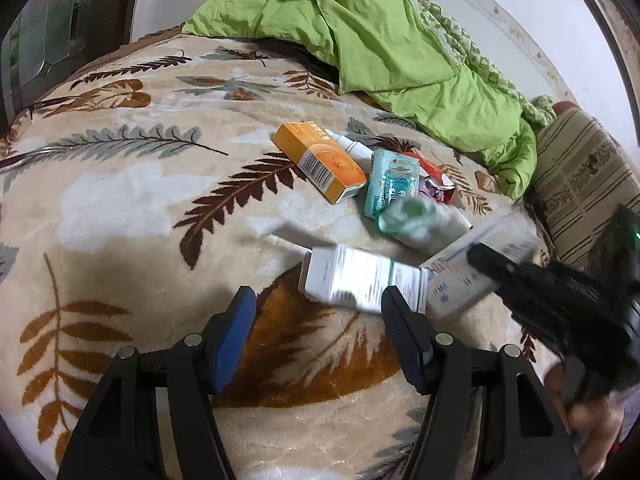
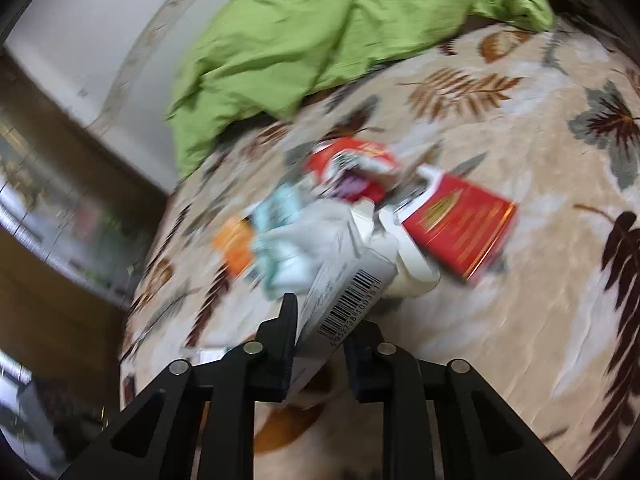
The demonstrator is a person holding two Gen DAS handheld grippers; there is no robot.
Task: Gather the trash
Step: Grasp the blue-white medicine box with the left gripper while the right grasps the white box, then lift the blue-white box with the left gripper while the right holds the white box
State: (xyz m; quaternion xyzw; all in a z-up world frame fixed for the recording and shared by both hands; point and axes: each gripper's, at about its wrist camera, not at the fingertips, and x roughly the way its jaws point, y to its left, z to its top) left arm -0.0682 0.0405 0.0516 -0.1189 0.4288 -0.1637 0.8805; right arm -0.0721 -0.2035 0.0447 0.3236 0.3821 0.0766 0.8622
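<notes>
Trash lies in a heap on the leaf-patterned blanket [image 1: 140, 200]: an orange box [image 1: 320, 162], a white dropper bottle [image 1: 348, 146], a teal tissue packet [image 1: 390, 184], red wrappers [image 1: 436, 184] and a crumpled green-white wrapper [image 1: 420, 220]. My left gripper [image 1: 318, 296] stands open over the blanket, and a blurred white box [image 1: 360, 280] lies just past its fingertips. My right gripper [image 2: 324, 332] is shut on a white barcoded box [image 2: 344, 280], also seen as the white box [image 1: 480, 256] in the left wrist view. Beyond it lie a red box [image 2: 460, 228] and a white bottle [image 2: 404, 256].
A rumpled green quilt [image 1: 380, 40] covers the far side of the bed. A striped pillow [image 1: 580, 184] lies at the right. The white wall [image 1: 560, 20] runs behind, and dark wooden furniture [image 1: 60, 20] stands at the far left. A person's hand [image 1: 592, 432] holds the right gripper.
</notes>
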